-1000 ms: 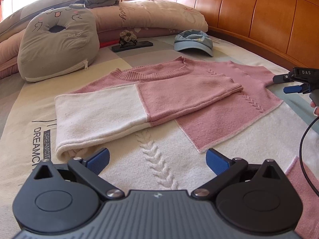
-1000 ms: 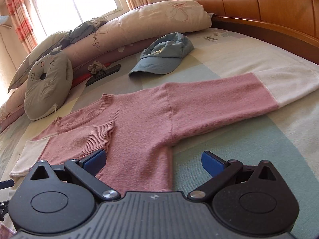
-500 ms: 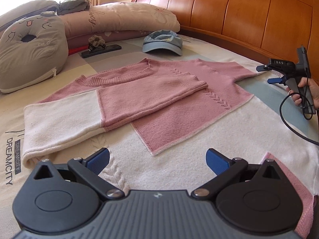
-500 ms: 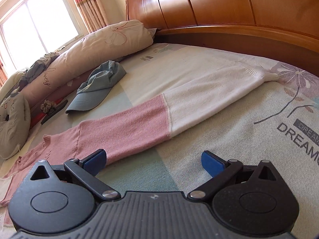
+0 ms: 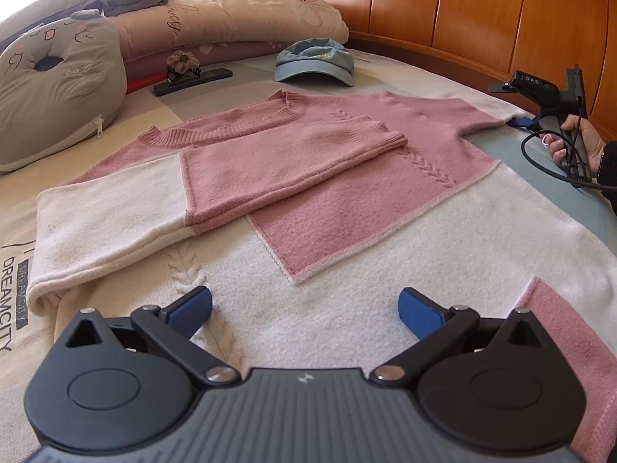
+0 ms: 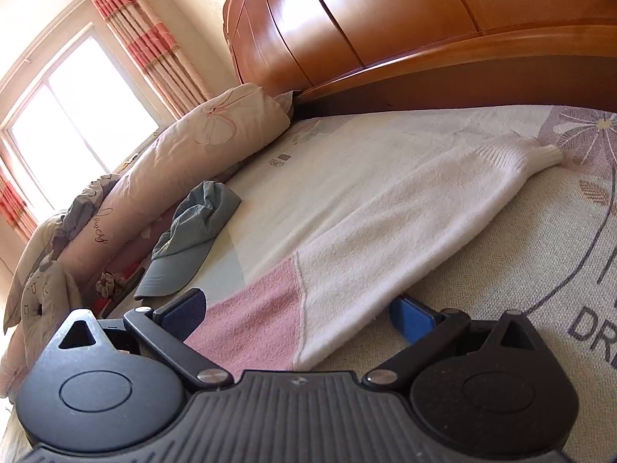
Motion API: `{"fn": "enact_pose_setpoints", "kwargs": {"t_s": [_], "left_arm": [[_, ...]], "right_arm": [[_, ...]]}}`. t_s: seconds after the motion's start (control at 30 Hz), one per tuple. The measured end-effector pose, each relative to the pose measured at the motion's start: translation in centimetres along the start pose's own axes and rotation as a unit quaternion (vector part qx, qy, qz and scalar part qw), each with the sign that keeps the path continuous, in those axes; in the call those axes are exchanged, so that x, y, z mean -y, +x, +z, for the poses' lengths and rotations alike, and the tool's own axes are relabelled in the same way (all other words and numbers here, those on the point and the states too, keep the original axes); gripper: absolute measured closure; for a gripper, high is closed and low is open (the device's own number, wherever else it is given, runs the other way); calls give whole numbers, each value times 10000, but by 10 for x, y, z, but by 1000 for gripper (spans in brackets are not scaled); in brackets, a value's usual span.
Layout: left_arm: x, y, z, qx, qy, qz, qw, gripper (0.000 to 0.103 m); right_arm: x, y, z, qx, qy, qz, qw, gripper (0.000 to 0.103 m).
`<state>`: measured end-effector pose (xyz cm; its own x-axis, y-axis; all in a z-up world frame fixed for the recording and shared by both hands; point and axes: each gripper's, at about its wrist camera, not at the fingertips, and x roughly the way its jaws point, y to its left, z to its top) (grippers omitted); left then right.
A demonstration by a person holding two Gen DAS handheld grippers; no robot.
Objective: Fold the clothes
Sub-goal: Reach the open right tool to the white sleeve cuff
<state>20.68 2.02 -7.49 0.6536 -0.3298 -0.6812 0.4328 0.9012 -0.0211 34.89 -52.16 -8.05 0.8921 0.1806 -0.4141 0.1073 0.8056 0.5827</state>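
The left gripper (image 5: 304,308) hangs wide open and empty over the white lower body of the pink-and-white sweater (image 5: 347,208), which lies flat on the bed (image 5: 540,158), one sleeve folded across its chest. The right gripper (image 6: 297,314), also spread wide, straddles the outstretched other sleeve (image 6: 385,231); half a second ago that sleeve lay ahead of its fingers. Whether the pads touch the knit cannot be made out. Beyond lie a blue cap (image 5: 314,62) and pillows (image 5: 239,19).

Bright daylight from the window (image 6: 65,123); fisheye-bent edges.
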Motion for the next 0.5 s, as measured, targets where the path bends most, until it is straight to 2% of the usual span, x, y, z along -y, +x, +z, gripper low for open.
{"fn": "enact_pose_setpoints", "kwargs": {"t_s": [0.3,0.5], "left_arm": [[-4,3,0,22,-23,-22,10000,1],[-5,3,1,29,-22,-27,10000,1]], "right_arm": [[10,23,16,165,-51,89,9998,0],[4,36,27,143,-88,-95,9998,0]]}}
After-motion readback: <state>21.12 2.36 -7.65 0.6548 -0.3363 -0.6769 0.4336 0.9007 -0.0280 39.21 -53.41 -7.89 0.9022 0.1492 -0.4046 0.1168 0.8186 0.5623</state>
